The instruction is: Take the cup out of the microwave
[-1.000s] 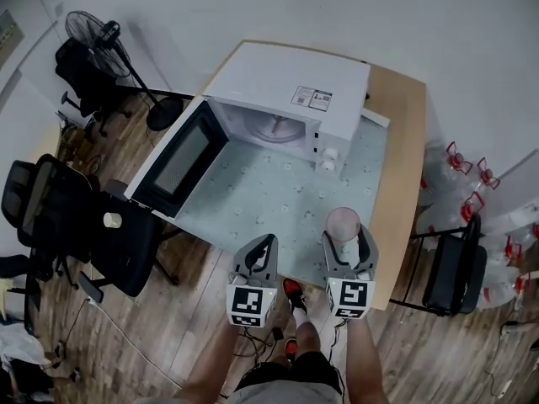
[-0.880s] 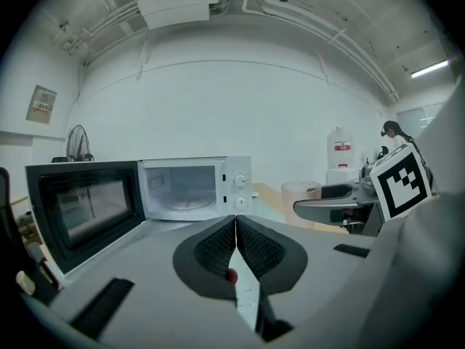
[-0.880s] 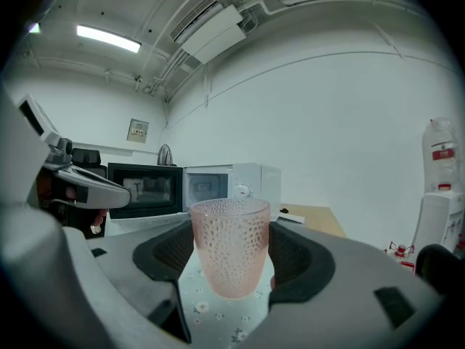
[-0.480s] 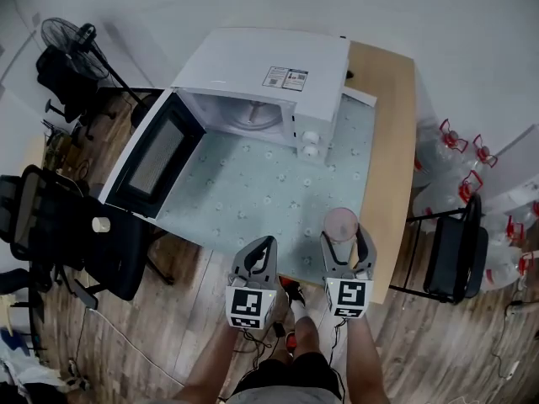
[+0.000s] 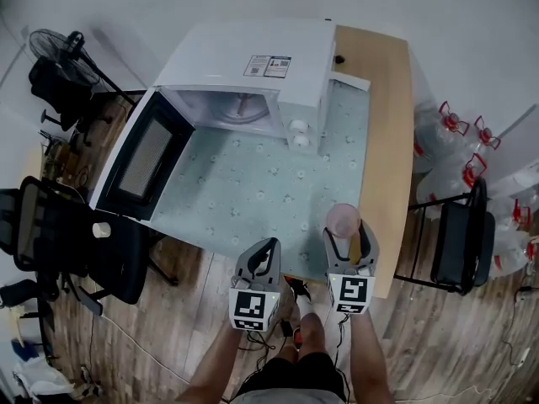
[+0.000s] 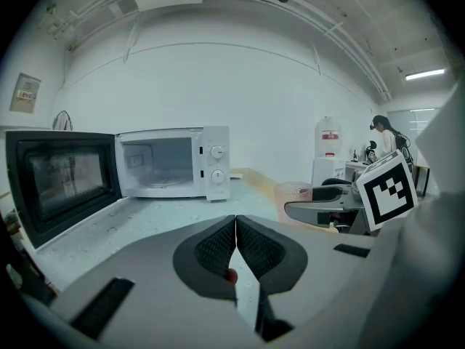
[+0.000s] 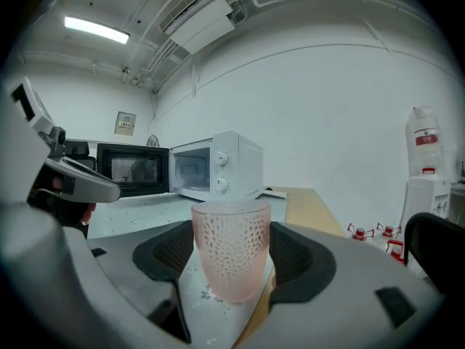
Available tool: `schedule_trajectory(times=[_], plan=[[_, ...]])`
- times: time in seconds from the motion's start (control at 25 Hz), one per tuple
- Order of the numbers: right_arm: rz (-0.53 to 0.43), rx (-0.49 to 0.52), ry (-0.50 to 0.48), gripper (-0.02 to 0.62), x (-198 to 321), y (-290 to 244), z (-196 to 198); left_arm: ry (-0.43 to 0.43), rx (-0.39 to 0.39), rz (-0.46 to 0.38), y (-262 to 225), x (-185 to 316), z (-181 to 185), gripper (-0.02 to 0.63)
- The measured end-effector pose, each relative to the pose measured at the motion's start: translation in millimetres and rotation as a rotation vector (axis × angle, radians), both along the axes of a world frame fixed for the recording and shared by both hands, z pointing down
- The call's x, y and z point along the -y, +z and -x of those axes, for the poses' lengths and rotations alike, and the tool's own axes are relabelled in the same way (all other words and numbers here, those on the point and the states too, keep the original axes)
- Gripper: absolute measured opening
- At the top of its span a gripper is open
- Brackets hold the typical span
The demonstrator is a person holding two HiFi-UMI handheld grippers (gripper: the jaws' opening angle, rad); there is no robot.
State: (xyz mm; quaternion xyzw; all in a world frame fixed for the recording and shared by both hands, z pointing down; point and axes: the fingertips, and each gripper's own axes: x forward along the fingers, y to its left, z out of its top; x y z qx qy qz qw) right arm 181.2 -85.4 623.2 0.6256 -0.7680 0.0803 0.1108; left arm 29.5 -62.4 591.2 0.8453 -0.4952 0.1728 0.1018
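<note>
I have the cup [image 5: 343, 219] clamped in the right gripper [image 5: 349, 247]. The pads press on its two sides and its long axis is upright, with the open mouth facing up. It sits at the lower middle of the head view, well apart from the microwave [image 5: 253, 57] at the upper middle. The microwave door [image 5: 143, 158] hangs open toward the left of the frame, and the cavity shows only the turntable.

The left gripper [image 5: 266, 249] is just beside the right one, pinched closed on nothing.

I judge the removal essentially done, with only the set-down left. The cup hangs right at the near edge of the tabletop [image 5: 384, 133], and in the right gripper view that edge runs under its base. I cannot tell whether the base touches. Solid surface lies up and left in the frame, so I'd carry it that way before releasing. The right gripper is the only one placed to do it.
</note>
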Motion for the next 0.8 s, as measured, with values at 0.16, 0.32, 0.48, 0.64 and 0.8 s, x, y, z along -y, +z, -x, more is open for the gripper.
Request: schedule_trajectory(times=[0.16,0.32,0.48,0.64,0.8], plan=[[0.002,0.0,0.009,0.333,-3.1,6.0,-1.6,-0.001,0.005,0.005,4.6,-3.3,1.4,0.025],[-0.007,0.003,0.017,0.333,-6.5,7.7,-2.3,-0.003,0.002,0.008,6.8,-6.3,2.4,0.025],[-0.006,0.016,0.025,0.333,-8.6,8.1,-2.9,0.0,0.004,0.011,8.6,-10.7,0.3,0.025],[0.0,0.028,0.027,0.334,-9.5,9.7,-4.3,0.005,0.006,0.007,8.5,-13.5,-0.9,0.025],[0.0,0.025,0.025,0.344,-11.8,8.6,-5.7,0.003,0.009,0.005,7.9,-16.4,0.9,0.025]])
